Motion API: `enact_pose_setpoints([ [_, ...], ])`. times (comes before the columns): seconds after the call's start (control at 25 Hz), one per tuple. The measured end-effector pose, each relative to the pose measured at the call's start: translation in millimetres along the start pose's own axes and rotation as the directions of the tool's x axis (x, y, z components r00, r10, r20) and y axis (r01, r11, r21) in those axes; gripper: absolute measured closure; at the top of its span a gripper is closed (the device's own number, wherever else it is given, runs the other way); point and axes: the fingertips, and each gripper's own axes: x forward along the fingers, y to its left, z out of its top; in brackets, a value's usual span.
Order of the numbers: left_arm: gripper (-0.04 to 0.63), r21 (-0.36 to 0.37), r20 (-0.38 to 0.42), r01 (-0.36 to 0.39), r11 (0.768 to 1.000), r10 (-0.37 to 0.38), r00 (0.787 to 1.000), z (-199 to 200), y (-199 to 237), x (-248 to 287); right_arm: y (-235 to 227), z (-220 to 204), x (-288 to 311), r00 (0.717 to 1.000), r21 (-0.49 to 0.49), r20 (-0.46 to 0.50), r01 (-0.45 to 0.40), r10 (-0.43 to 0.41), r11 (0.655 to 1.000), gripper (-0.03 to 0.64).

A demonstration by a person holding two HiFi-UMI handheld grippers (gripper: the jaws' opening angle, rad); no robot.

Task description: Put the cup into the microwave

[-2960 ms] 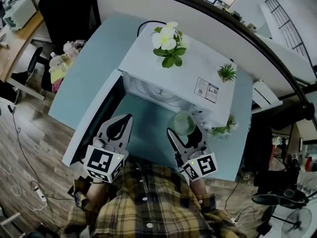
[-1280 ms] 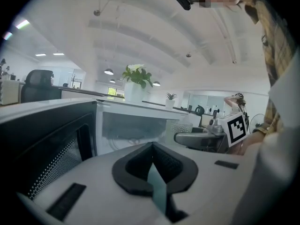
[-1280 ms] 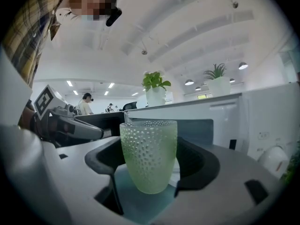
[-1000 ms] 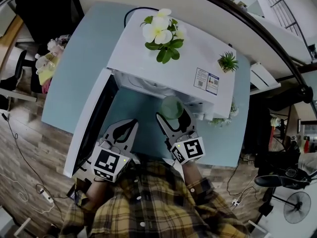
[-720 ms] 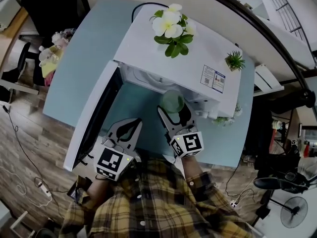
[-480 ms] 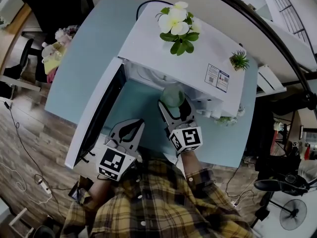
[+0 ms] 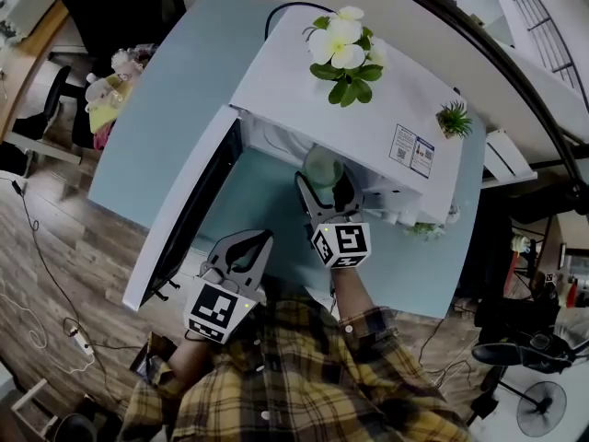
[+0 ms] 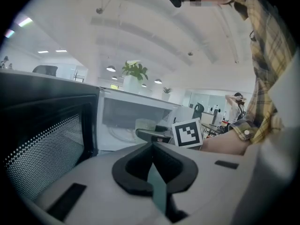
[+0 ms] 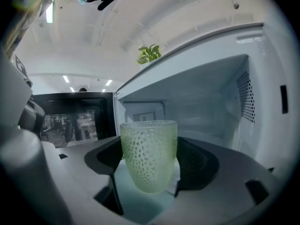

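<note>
A pale green dimpled glass cup [image 7: 322, 166] [image 9: 149, 165] stands upright between the jaws of my right gripper [image 7: 324, 182] [image 9: 149, 146], which is shut on it. The cup is at the mouth of the white microwave [image 7: 368, 109], just in front of its cavity [image 9: 201, 107]. The microwave door [image 7: 184, 215] hangs open to the left. My left gripper [image 7: 264, 238] [image 8: 152, 142] is lower and to the left, over the table's front edge, shut with nothing in it. From the left gripper view I see the cup [image 8: 145, 125] in front of the opening.
A white flower plant [image 7: 345, 49] and a small green plant [image 7: 454, 118] stand on top of the microwave. Another small plant [image 7: 423, 231] sits on the teal table [image 7: 156, 109] by the microwave's right front corner. The open door [image 9: 70, 121] bounds the left side.
My right gripper has carried the cup forward and left, from the microwave's right front corner to its opening. The left gripper has stayed shut near the table's front edge.
</note>
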Motion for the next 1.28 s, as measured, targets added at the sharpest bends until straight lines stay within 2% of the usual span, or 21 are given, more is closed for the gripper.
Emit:
enact_pose_setpoints([
  [0.48, 0.603, -0.017, 0.006, -0.04, 0.999, 0.04, 0.999, -2, 7, -2, -4, -4, 29, 1.0, -0.032, 0.005, 0.014, -0.014, 0.999, 0.258],
  [0.64, 0.603, -0.021, 0.006, -0.038, 0.999, 0.038, 0.999, -2, 8, -1, -6, -3, 33, 1.0, -0.015, 0.008, 0.007, -0.007, 1.0, 0.258],
  [0.88, 0.603, -0.026, 0.012, -0.027, 0.999, 0.027, 1.0, 0, 7, 3, -6, -14, 35, 0.999, 0.012, -0.054, -0.003, 0.004, 1.0, 0.258],
  [1.08, 0.603, -0.026, 0.012, -0.021, 0.999, 0.022, 1.0, 1, 5, 6, -4, -15, 27, 0.998, 0.017, -0.061, 0.002, 0.0, 1.0, 0.258],
  [1.28, 0.603, -0.026, 0.014, -0.022, 0.999, 0.023, 1.0, 0, 5, 7, -6, -23, 16, 0.996, 0.007, -0.081, 0.044, -0.043, 0.999, 0.259],
])
